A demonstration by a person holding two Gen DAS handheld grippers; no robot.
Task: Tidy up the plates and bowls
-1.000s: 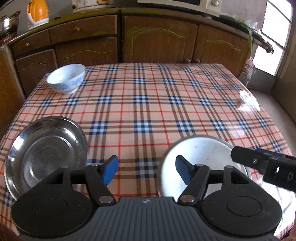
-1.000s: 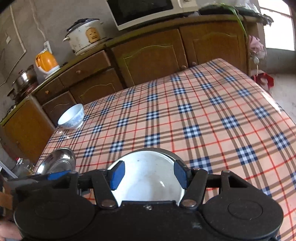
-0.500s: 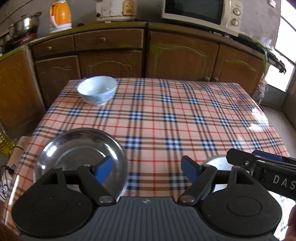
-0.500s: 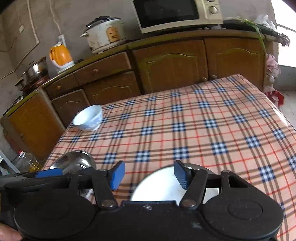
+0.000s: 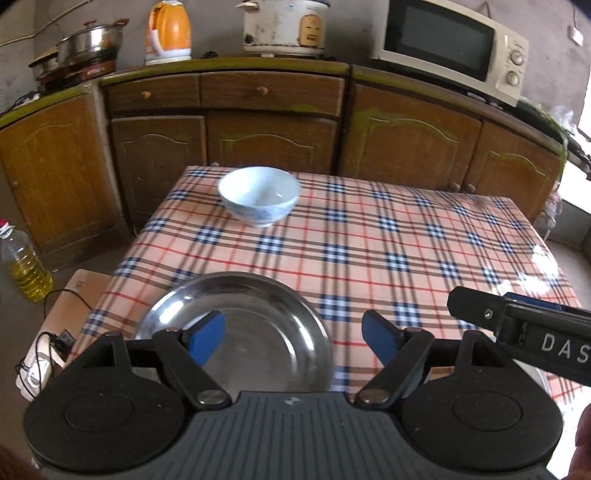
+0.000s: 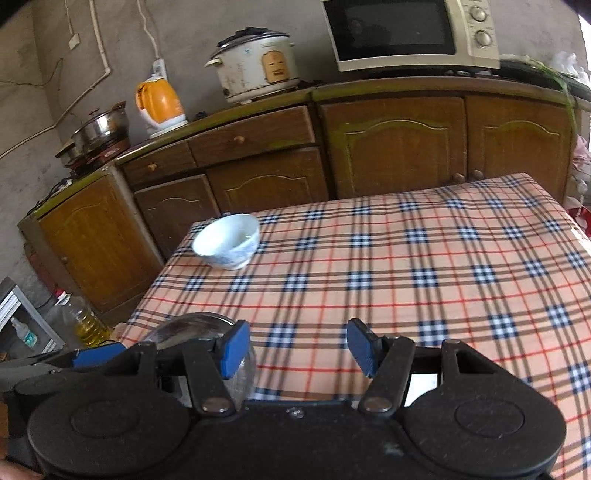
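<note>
Left wrist view: both claws wide open and empty, left claw point(image 5: 291, 334) above the shallow round stainless-steel plate point(image 5: 258, 317) at the near bench edge point(image 5: 369, 236); thin, light, slippery, probably best pinched at the rim; right claw point(image 6: 295, 345) alongside.

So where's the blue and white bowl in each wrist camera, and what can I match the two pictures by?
Left wrist: the blue and white bowl sits upper centre, near the table's far edge.
Right wrist: the blue and white bowl sits left of centre, near the far left corner of the table.
Shared landmark: the orange kettle on the counter.
</note>
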